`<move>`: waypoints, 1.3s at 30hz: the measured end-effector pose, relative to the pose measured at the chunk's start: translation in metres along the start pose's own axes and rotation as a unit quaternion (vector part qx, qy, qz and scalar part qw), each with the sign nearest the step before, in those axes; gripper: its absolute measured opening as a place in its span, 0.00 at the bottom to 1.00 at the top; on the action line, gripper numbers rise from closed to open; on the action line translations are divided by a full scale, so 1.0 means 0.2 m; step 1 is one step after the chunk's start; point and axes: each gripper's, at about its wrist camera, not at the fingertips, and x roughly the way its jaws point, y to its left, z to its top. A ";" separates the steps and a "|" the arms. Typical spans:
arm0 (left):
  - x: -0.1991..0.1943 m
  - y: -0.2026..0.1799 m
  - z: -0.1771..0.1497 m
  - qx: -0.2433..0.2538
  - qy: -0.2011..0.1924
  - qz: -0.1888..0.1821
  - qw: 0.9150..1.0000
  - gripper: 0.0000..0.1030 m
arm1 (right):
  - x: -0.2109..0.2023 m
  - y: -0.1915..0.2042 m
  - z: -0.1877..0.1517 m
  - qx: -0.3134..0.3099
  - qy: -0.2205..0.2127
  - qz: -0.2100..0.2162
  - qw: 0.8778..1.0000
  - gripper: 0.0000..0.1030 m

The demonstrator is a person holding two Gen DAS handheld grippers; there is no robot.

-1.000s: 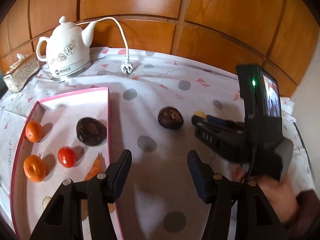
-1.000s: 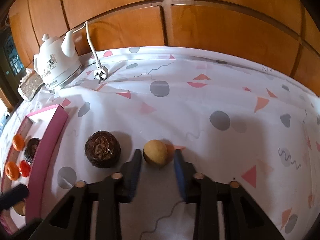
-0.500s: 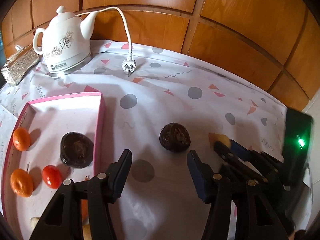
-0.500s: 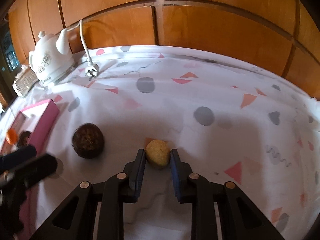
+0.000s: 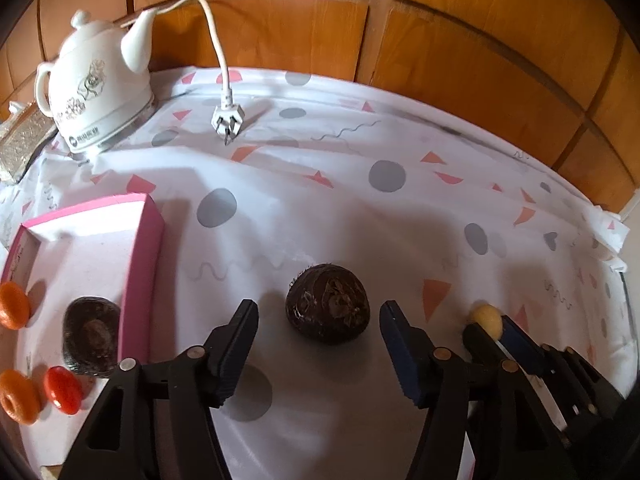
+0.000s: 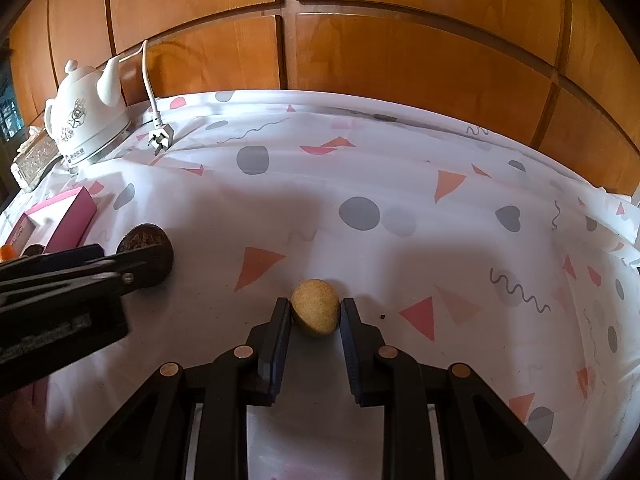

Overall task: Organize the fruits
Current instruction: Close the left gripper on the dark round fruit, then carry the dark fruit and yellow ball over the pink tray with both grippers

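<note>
My left gripper [image 5: 318, 314] is open, its jaws on either side of a dark brown round fruit [image 5: 327, 305] lying on the cloth, not touching it. My right gripper [image 6: 315, 309] is shut on a small yellow fruit [image 6: 315, 306], low over the cloth; the same fruit shows in the left wrist view [image 5: 486, 316]. The pink tray [image 5: 142, 264] at the left holds another dark fruit [image 5: 90, 334], two orange fruits [image 5: 13, 305] and a small red tomato [image 5: 62, 389]. In the right wrist view the left gripper [image 6: 132, 266] partly covers the dark fruit [image 6: 146, 240].
A white electric kettle [image 5: 94, 92] stands at the back left with its cord and plug [image 5: 227, 119] lying on the patterned tablecloth [image 5: 360, 208]. A gilt box [image 5: 22, 142] sits at the far left. Wooden panels [image 6: 360, 40] close the back.
My left gripper moved forward and right until the dark fruit sits between its open jaws. My right gripper closed from around the yellow fruit onto it.
</note>
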 end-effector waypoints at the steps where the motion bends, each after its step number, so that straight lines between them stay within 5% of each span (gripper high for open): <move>1: 0.02 0.00 0.00 -0.002 0.004 0.003 1.000 0.62 | 0.00 0.00 0.00 0.002 0.000 0.002 1.000 0.24; 5: 0.05 -0.02 0.01 0.008 -0.008 0.019 1.000 0.61 | 0.01 -0.01 0.00 0.008 -0.001 0.008 1.000 0.24; 7: 0.05 -0.02 0.01 0.013 -0.017 0.020 1.000 0.44 | 0.01 -0.01 -0.01 0.008 -0.001 0.008 1.000 0.24; 21: -0.14 -0.03 -0.25 0.029 -0.015 0.000 0.999 0.44 | -0.01 -0.01 -0.02 0.000 0.015 0.015 1.000 0.24; 30: -0.27 -0.07 -0.49 0.063 -0.045 -0.017 0.997 0.44 | -0.18 -0.03 -0.20 -0.009 0.018 0.012 1.000 0.24; 39: -0.26 -0.06 -0.52 0.076 -0.071 -0.015 0.994 0.45 | -0.25 -0.03 -0.31 -0.005 0.008 0.011 1.000 0.25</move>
